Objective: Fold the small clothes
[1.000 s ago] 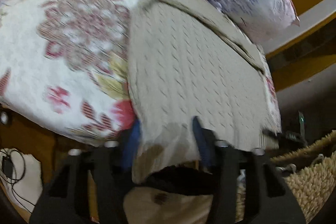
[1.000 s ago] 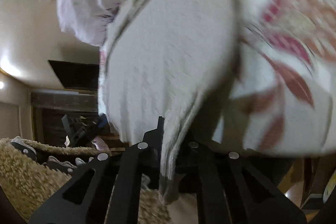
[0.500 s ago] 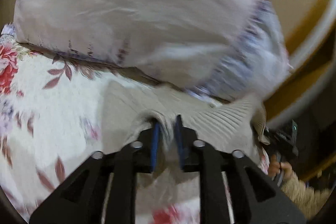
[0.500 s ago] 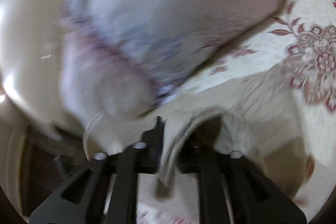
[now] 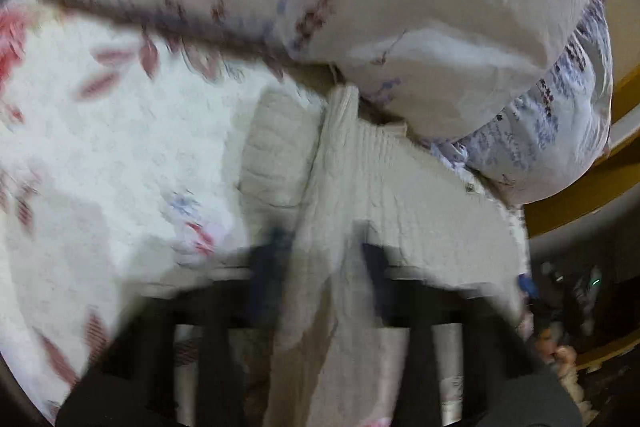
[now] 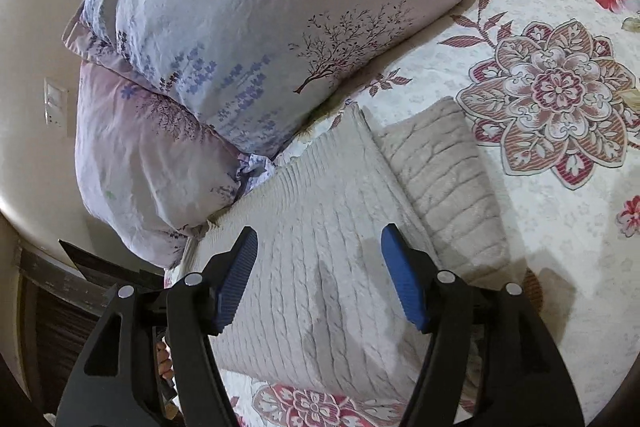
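Observation:
A cream cable-knit sweater lies folded over on the floral bedspread, its far edge against the pillows. My right gripper is open and empty just above it, blue pads apart. In the blurred left wrist view the sweater runs between the fingers of my left gripper, whose jaws stand apart; a fold of knit lies between them.
Two pale lilac printed pillows are stacked at the head of the bed, also in the left wrist view. The bed's edge and dark furniture lie to the left. A yellow-brown bed frame shows at right.
Both grippers carried the sweater's lower edge up toward the pillows, folding it over. The right gripper has opened and let go. The left gripper's jaws have spread apart.

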Demonstrator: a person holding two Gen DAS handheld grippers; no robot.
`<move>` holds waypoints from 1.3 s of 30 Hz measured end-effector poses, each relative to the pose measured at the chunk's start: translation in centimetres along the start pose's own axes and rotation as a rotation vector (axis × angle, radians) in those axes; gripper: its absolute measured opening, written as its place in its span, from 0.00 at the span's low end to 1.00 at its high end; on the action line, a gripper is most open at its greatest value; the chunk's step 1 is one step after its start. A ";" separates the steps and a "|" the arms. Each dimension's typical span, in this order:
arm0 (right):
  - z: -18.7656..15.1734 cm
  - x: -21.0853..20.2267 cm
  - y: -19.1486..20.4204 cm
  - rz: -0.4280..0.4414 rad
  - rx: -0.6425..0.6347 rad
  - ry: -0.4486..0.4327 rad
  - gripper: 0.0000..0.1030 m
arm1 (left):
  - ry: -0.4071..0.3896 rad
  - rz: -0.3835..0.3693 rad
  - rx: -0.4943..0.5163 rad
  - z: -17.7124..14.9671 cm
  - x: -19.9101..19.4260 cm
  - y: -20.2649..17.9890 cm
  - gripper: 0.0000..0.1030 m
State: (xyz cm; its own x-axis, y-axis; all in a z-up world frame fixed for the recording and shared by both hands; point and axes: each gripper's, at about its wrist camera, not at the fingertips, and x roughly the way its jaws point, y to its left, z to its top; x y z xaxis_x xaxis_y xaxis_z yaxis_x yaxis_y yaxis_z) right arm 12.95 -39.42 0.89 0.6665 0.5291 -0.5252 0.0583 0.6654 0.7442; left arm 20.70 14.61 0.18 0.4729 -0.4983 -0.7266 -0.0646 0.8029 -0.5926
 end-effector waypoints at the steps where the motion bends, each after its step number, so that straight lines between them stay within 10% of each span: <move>1: 0.2 -0.5 -0.3 0.001 -0.002 0.002 0.64 | -0.004 -0.023 -0.025 0.0 -0.1 -0.1 0.14; 6: 2.0 -2.6 -0.7 -0.011 -0.017 -0.035 0.64 | -0.048 -0.215 0.013 -0.5 -1.7 -6.3 0.12; 13: 5.6 -6.8 -2.3 -0.024 -0.018 -0.119 0.64 | 0.032 -0.565 0.159 -1.8 4.3 -24.6 0.12; 19: 6.5 -6.6 -4.8 -0.012 0.063 -0.058 0.75 | 0.143 -0.648 0.086 -4.1 9.5 -29.2 0.74; 26: 6.8 -4.6 -3.0 0.026 -0.011 0.007 0.75 | 0.001 -0.246 0.127 -2.9 5.9 -20.8 0.87; 31: 7.4 0.5 -2.2 -0.185 -0.038 0.125 0.77 | 0.069 -0.139 0.181 -4.8 8.0 -19.4 0.87; 36: 6.5 1.6 -4.5 -0.138 0.062 0.166 0.78 | 0.176 -0.068 0.298 -7.6 11.4 -19.9 0.87; 39: 5.8 1.7 -5.6 -0.056 0.076 0.202 0.33 | 0.180 -0.129 0.268 -8.2 12.7 -19.9 0.81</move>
State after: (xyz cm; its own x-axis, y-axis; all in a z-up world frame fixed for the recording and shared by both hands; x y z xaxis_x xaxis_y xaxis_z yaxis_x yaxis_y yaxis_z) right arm 18.04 -45.27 -1.75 0.4986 0.5921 -0.6331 0.1522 0.6592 0.7364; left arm 20.82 -10.36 -0.06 0.2977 -0.6316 -0.7159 0.2300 0.7752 -0.5883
